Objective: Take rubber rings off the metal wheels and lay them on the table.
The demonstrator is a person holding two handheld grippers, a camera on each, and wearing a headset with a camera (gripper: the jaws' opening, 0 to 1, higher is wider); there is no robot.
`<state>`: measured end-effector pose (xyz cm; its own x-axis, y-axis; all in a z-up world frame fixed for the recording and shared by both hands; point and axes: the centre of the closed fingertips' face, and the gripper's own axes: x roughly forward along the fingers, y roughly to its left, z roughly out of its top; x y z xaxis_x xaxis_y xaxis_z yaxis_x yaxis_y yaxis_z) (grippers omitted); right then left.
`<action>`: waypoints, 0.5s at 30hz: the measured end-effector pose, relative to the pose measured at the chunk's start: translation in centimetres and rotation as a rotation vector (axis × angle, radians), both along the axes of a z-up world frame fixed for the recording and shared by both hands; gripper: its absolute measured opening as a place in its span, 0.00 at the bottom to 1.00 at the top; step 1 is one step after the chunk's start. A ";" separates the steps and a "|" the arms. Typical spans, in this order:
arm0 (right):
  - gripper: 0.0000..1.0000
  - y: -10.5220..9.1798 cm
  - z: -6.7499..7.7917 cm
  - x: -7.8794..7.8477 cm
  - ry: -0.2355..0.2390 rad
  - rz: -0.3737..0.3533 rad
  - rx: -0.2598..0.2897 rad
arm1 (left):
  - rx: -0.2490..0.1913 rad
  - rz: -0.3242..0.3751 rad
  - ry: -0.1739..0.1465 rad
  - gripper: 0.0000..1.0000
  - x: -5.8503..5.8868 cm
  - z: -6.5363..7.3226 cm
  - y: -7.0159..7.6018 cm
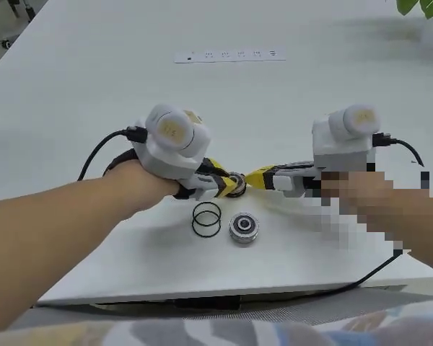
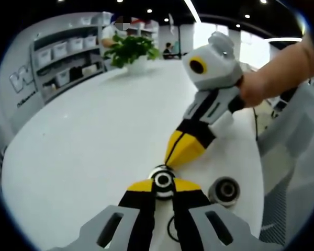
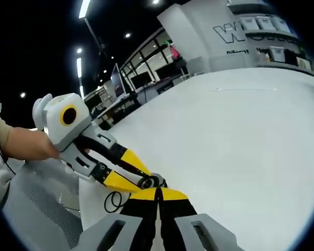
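Note:
My left gripper [image 1: 233, 184] is shut on a small metal wheel [image 1: 237, 178], held just above the white table [image 1: 94, 86]. In the left gripper view the wheel [image 2: 163, 179] sits between my yellow fingertips. My right gripper [image 1: 252, 177] comes in from the right, jaws shut, with its tips [image 2: 170, 157] touching the wheel's rim. I cannot tell whether a ring is pinched there. Two black rubber rings [image 1: 206, 218] lie overlapping on the table below the grippers. A second metal wheel [image 1: 244, 227] lies flat beside them.
The table's front edge [image 1: 224, 292] runs close below the loose wheel. A strip of labels [image 1: 231, 55] lies far back. Black cables [image 1: 94, 155] trail from both grippers. A potted plant [image 2: 131, 49] stands at the table's far end.

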<state>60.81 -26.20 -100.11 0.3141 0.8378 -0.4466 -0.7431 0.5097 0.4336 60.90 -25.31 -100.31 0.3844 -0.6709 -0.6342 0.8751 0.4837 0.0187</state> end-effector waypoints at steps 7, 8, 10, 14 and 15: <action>0.00 0.2 0.3 -0.4 -0.014 0.035 0.003 | -0.002 -0.012 -0.001 0.11 0.0 0.0 0.0; 0.00 0.3 0.3 -0.5 -0.016 0.038 0.005 | -0.003 -0.012 -0.002 0.11 0.0 -0.1 0.0; 0.00 0.4 0.4 -0.6 -0.019 0.046 0.009 | -0.008 -0.013 -0.004 0.11 0.0 -0.1 0.0; 0.00 0.6 0.5 -0.8 -0.025 0.062 0.012 | -0.018 -0.015 -0.007 0.11 0.0 0.0 0.0; 0.00 0.8 0.5 -0.9 -0.025 0.069 0.015 | -0.021 -0.016 -0.007 0.11 0.0 -0.1 0.0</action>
